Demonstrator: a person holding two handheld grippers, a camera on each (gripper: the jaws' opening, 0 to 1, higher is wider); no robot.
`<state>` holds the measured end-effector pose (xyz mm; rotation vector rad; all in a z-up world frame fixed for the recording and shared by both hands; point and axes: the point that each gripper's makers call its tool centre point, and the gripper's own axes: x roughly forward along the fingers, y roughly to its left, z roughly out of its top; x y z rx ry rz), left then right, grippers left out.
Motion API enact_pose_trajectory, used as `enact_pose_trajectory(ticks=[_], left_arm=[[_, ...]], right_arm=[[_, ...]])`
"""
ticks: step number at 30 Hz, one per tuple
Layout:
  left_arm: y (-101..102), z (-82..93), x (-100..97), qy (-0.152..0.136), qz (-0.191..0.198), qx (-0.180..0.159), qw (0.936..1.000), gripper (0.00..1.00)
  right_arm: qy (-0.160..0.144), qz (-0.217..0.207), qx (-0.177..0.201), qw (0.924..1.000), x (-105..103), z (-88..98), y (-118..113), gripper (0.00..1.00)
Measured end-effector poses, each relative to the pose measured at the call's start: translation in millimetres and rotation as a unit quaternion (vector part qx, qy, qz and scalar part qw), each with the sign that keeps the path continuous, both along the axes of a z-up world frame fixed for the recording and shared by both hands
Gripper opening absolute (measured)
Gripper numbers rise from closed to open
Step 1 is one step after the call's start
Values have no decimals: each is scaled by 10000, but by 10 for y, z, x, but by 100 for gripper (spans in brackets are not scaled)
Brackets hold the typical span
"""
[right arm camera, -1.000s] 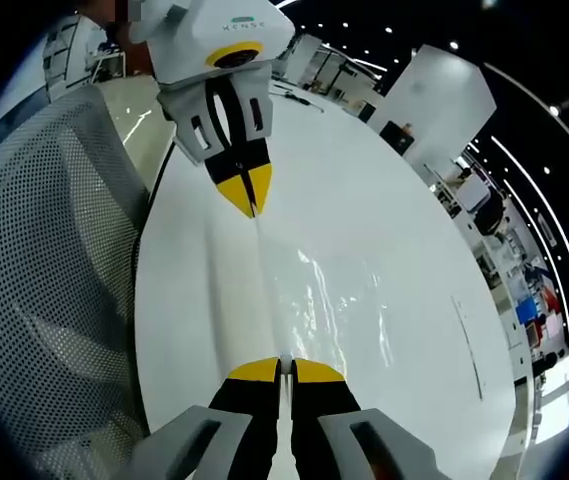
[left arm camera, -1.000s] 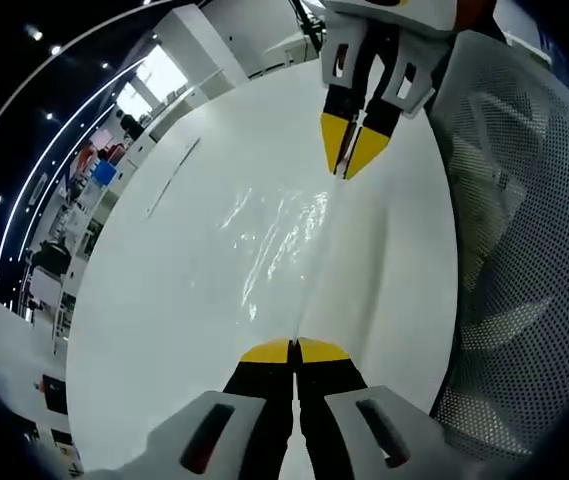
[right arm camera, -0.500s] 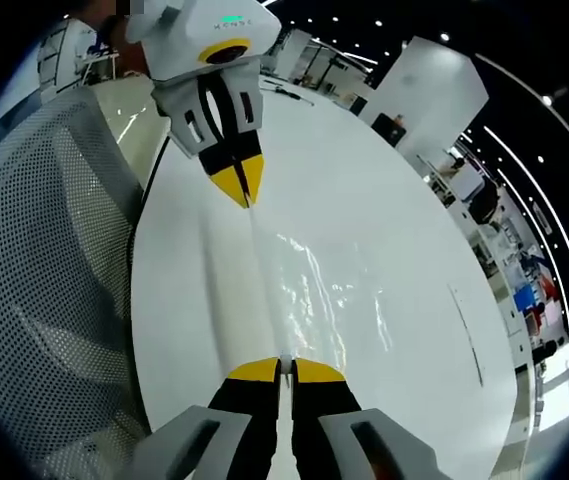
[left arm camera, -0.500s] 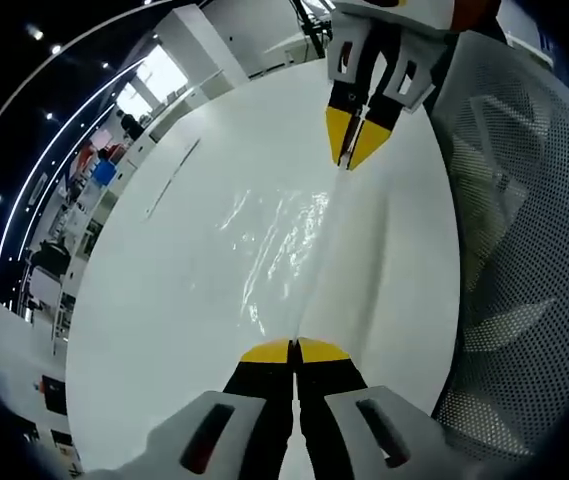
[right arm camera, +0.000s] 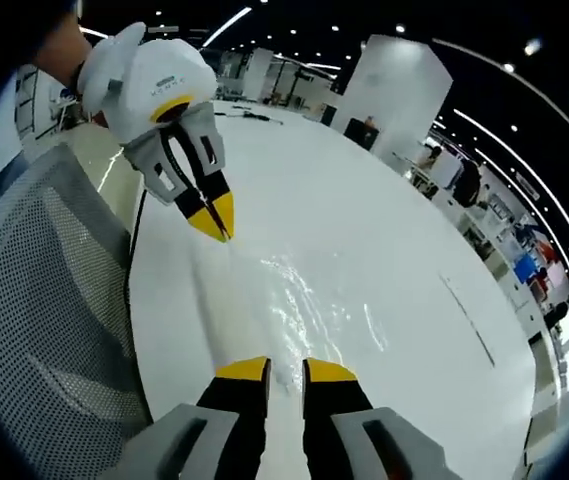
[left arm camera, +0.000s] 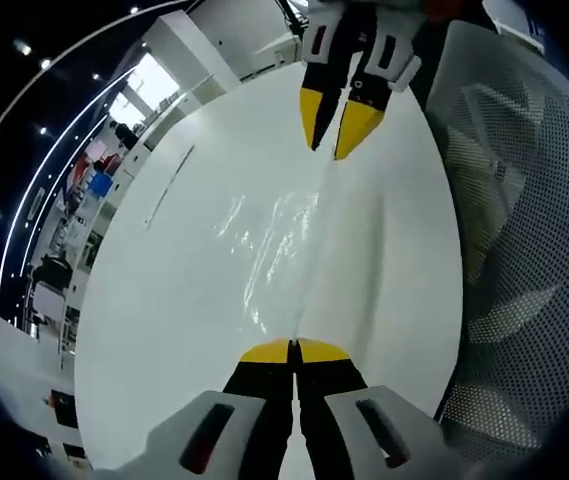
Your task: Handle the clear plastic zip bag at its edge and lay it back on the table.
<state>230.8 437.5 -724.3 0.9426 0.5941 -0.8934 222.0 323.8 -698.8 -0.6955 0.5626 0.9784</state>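
Bag (left arm camera: 284, 235) lies on the table (left arm camera: 164, 300), left gripper (left arm camera: 293, 350) pinching its edge, right gripper (right arm camera: 286, 369) parted.

A white table (left arm camera: 164, 300) spans the middle of both views, its surface glossy. A clear plastic zip bag (left arm camera: 274, 240) lies flat at its centre, glinting. A thin dark line (right arm camera: 467, 320) marks the tabletop at the right of the right gripper view.
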Motion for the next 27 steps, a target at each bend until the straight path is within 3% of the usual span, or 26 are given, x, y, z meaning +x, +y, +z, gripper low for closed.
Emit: enact_pose_trajectory(ticks=[8,15,27], left_arm=[[-42,15,-1,-101,-123,76,9998,0],[-32,-4,-18,-117,-164,114,9997,0],[-50,18,-38,-137,-124,92,9998,0]], right_arm=[[-46,-149,544,9984,123,200,120,11],[-173,-157,690,9973,245,337,220,11],[-20,112,563,9984,232,197,358,11]])
